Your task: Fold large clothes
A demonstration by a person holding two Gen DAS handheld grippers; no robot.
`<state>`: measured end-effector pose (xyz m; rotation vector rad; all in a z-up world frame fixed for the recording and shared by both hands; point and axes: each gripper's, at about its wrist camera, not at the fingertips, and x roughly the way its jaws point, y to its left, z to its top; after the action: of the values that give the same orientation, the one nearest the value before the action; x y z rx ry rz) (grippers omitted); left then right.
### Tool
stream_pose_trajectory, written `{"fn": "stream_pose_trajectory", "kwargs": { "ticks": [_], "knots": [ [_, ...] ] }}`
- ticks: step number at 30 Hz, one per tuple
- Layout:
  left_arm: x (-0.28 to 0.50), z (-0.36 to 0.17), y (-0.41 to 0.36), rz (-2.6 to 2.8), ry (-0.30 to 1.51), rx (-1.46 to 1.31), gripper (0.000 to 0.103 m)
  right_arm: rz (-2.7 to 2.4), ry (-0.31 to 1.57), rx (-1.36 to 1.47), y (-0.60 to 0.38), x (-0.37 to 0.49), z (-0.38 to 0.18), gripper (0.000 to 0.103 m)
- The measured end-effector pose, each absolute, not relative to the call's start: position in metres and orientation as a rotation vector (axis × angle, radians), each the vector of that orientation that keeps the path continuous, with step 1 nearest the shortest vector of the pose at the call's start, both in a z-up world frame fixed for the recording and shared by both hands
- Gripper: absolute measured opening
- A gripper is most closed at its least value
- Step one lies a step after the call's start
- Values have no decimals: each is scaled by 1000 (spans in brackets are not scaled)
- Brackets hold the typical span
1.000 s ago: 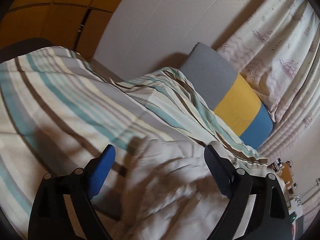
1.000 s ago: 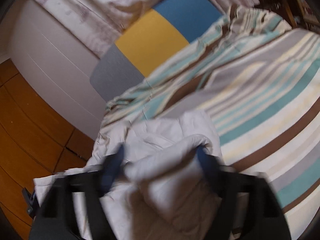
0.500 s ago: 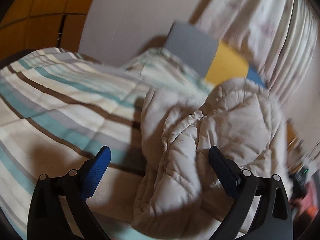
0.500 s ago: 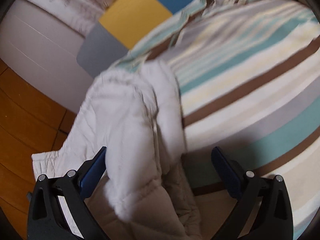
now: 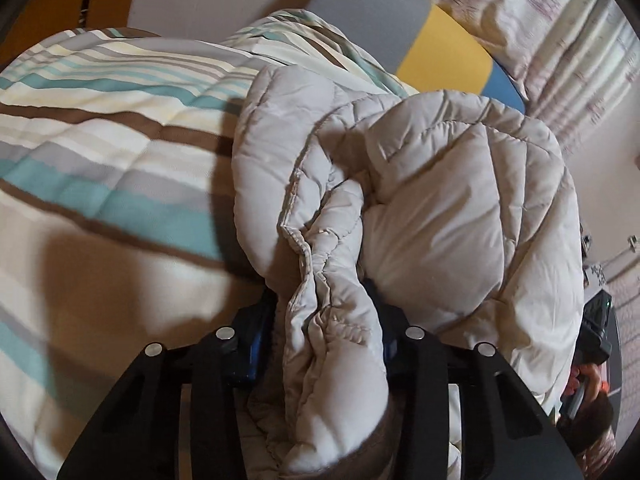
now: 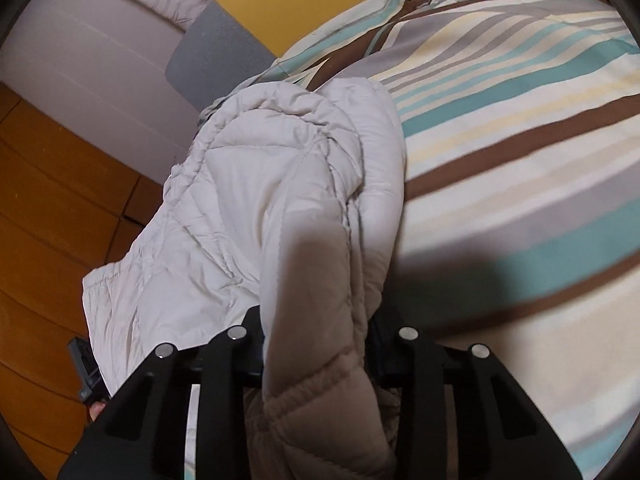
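Half a second ago both claws stood wide over the pale grey quilted puffer jacket (image 5: pixel 432 184) heaped on the striped bed quilt (image 5: pixel 100 152); now the left claw (image 5: pixel 320 344) and right claw (image 6: pixel 316 344) are closing on bunched folds of it, so lifting it to spread should come next.

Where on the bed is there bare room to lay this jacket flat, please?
The widest free patch is the striped teal, brown and cream bedspread right of the pale grey quilted jacket in the right wrist view. Crowded: toward the grey, yellow and blue headboard cushion, where the bedspread bunches up, and the bed edge by the wooden floor, where the jacket overhangs.
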<state>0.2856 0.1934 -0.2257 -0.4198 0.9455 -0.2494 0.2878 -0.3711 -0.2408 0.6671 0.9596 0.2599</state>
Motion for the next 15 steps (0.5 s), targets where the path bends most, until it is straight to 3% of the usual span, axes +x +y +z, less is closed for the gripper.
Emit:
{"fn": "stream_pose_trajectory", "kwargs": {
  "ticks": [15],
  "knots": [
    [147,-226,158,-350,969,-377,41,260,973,683,-402,151,-230,33]
  ]
}}
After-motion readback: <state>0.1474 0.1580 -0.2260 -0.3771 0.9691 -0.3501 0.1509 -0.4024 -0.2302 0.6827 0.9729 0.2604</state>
